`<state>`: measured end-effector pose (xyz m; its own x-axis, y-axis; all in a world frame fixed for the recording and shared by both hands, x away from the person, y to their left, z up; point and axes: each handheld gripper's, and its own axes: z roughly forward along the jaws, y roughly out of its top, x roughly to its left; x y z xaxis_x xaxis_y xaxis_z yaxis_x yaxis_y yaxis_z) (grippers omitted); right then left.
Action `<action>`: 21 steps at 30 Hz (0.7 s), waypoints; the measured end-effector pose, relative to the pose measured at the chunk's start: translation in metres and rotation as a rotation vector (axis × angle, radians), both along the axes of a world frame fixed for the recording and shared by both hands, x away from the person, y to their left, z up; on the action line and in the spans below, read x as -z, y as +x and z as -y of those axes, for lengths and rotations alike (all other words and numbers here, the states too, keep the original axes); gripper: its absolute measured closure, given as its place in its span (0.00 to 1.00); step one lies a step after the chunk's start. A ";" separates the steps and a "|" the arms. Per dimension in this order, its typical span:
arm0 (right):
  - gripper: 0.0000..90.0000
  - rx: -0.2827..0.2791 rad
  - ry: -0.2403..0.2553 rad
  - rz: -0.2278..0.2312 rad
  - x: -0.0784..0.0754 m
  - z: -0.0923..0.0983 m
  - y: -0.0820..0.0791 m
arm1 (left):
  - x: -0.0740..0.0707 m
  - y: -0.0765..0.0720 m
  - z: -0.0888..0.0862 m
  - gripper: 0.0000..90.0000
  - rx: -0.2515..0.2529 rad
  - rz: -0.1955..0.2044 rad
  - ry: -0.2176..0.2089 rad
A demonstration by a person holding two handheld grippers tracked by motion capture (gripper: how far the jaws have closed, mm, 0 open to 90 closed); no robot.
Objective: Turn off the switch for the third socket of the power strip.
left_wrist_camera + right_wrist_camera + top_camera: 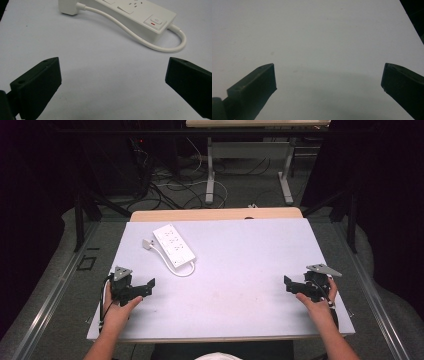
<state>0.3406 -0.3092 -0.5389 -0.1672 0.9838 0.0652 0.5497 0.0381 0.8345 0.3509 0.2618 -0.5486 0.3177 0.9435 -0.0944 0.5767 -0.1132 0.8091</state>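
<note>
white power strip (174, 246): rigid, light, smooth plastic, likely best gripped across its narrow sides; left gripper (148, 286) and right gripper (288, 283) spread wide, empty.

We find a lab: white desk (240, 270) among dark curtains, loose floor cables (170, 185), metal framing.

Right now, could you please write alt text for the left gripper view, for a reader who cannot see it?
The left gripper holds its two black jaws wide open with nothing between them, above a pale table. Beyond them lies a white power strip, apart from the jaws, with its white cable looping beside it.
</note>
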 end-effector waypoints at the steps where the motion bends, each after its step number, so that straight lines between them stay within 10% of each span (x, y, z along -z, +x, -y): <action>1: 0.00 0.000 0.000 0.003 0.000 0.000 0.000 | 0.000 -0.001 0.000 0.01 0.002 0.002 0.007; 21: 0.00 -0.040 -0.004 0.016 0.001 -0.005 -0.001 | -0.014 0.000 -0.004 0.11 -0.077 0.040 -0.029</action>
